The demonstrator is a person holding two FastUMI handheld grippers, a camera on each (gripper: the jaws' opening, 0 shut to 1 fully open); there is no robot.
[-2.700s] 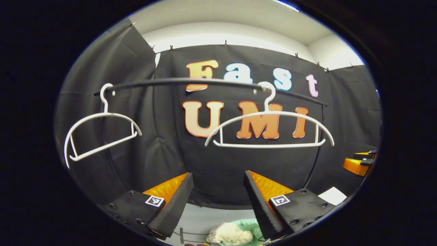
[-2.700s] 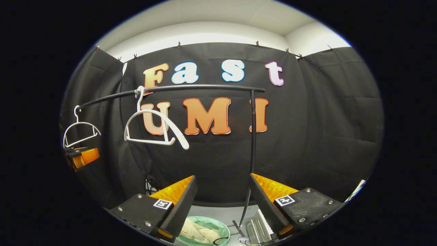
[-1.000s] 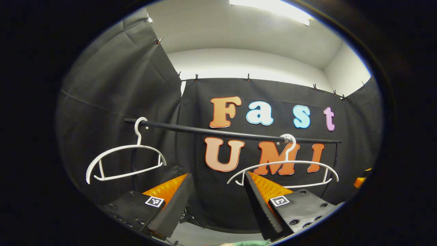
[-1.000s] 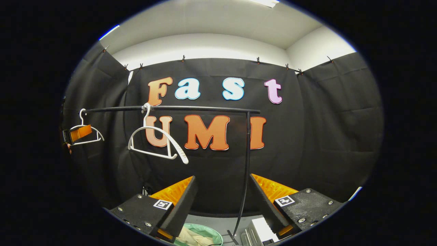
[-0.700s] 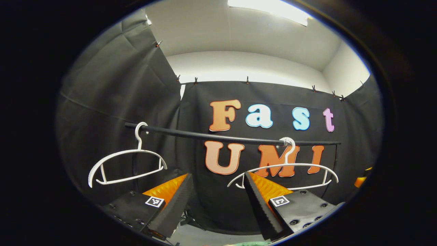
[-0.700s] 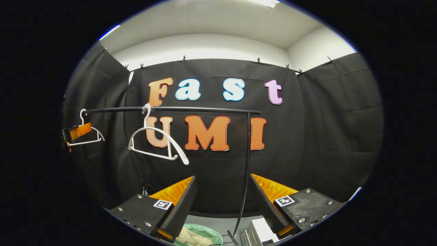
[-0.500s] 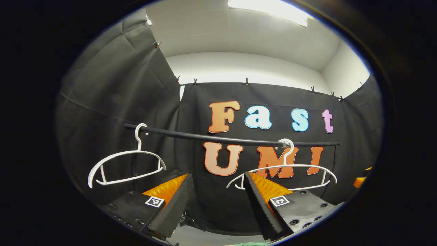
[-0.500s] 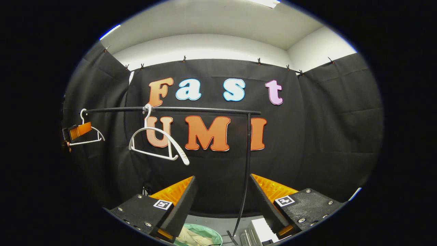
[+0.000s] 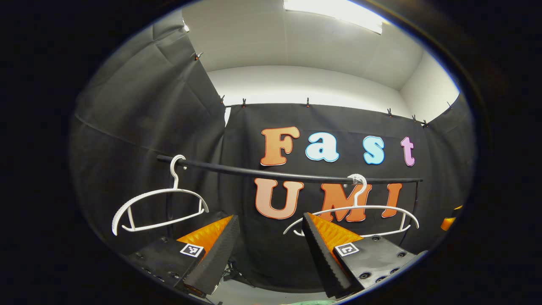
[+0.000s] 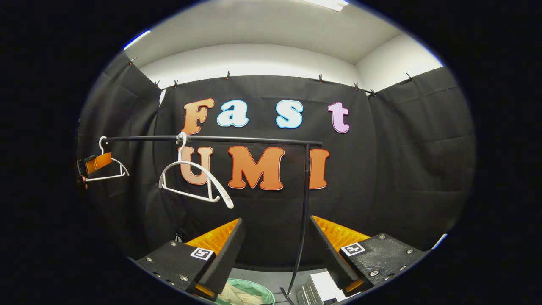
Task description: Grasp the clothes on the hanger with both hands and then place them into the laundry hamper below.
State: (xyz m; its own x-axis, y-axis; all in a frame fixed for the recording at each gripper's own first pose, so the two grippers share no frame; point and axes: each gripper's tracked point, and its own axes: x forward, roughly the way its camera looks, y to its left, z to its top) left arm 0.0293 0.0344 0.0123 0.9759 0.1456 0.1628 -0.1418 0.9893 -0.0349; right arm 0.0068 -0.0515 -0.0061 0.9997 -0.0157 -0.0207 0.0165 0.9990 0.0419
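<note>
Both cameras have tilted up since the earlier frames; the rail (image 9: 288,174) now sits lower in view. Left gripper (image 9: 271,250) and right gripper (image 10: 275,250) spread wide, pinching nothing. Count: two bare white hangers, left hanger (image 9: 159,207) and right hanger (image 9: 351,214), on one rail. Clothes (image 10: 230,293) lie in the one green hamper (image 10: 262,291) below. I judge the drop done; next move, if any, only withdraw.
</note>
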